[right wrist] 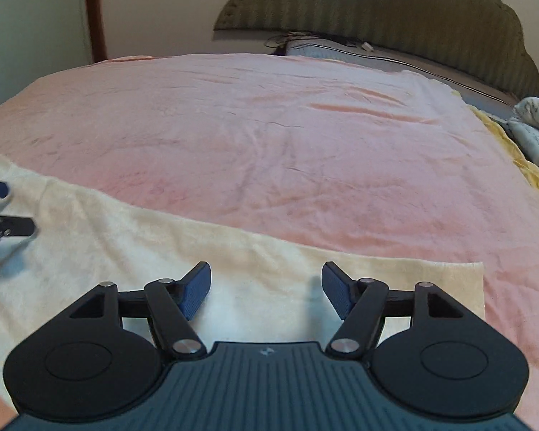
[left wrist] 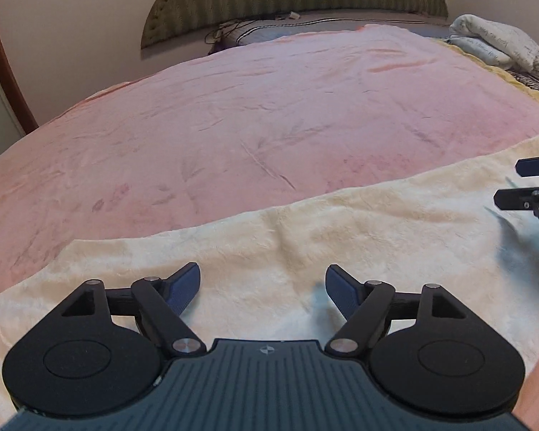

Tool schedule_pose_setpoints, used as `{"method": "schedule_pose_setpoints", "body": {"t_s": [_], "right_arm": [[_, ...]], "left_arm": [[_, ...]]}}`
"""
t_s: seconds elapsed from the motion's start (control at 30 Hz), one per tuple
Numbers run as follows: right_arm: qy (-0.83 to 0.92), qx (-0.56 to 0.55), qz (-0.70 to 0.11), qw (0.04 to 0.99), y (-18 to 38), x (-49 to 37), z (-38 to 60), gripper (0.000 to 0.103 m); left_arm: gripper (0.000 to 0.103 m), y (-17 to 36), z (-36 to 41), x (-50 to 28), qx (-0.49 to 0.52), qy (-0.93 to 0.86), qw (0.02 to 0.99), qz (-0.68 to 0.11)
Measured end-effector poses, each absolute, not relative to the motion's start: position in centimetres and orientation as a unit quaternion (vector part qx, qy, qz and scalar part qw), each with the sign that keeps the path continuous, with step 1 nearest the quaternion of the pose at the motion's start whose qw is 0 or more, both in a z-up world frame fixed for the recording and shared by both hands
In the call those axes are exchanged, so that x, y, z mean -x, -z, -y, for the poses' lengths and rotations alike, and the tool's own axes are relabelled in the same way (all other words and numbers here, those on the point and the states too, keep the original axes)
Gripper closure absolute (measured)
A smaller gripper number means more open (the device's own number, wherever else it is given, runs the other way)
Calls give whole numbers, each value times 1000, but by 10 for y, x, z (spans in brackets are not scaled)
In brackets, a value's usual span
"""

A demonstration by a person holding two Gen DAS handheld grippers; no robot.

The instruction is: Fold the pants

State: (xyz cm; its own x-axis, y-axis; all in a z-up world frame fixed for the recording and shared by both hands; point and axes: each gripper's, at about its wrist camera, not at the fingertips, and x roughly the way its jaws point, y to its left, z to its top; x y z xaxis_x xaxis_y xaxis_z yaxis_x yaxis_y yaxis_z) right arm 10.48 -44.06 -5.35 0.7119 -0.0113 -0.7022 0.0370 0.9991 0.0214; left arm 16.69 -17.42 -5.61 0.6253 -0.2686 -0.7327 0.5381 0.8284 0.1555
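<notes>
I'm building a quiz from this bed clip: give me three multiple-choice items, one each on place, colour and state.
1. Where do the cream pants lie?
A. by the headboard
B. on the bed's near edge
C. on the floor

2. What colour is the blanket under them?
A. pink
B. green
C. blue

3. How do the jaws of the left gripper stand?
A. clamped on cloth
B. shut, empty
C. open, empty

Key: B, the cloth lies just under both grippers; A, pink covers the bed; C, the pads stand apart with nothing between them.

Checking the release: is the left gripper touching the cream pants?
Apart. The left wrist view shows the left gripper open, nothing between its fingers, shadow on the cream pants below.
</notes>
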Motion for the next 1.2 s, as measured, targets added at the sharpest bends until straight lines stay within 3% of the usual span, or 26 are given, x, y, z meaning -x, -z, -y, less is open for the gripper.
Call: {"method": "schedule_pose_setpoints", "body": {"t_s": [0.13, 0.2, 0.27, 0.53, 0.7, 0.97, 1.2], "right_arm": [[-23, -12, -399, 917, 66, -89, 425, 35], [-21, -45, -390, 920, 73, -93, 436, 30], [1, -81, -380, 921, 70, -97, 447, 30], [-34, -50, -373, 926, 61, -74, 414, 30], [11, -49, -343, 938, 58, -74, 393, 28], [-107, -9, -349, 931, 50, -88, 315, 28], [-270, 54, -282, 919, 24, -88, 206, 28]], "left_arm": [[18, 74, 186, -154, -210, 243, 874, -366], [12, 77, 191, -153, -215, 228, 884, -347], [16, 73, 191, -152, -213, 222, 884, -352], [15, 62, 163, -128, -190, 209, 897, -341], [13, 47, 112, -114, -160, 176, 911, -337], [13, 33, 20, -101, -105, 77, 927, -352], [13, 20, -91, -92, -51, -78, 937, -336]]}}
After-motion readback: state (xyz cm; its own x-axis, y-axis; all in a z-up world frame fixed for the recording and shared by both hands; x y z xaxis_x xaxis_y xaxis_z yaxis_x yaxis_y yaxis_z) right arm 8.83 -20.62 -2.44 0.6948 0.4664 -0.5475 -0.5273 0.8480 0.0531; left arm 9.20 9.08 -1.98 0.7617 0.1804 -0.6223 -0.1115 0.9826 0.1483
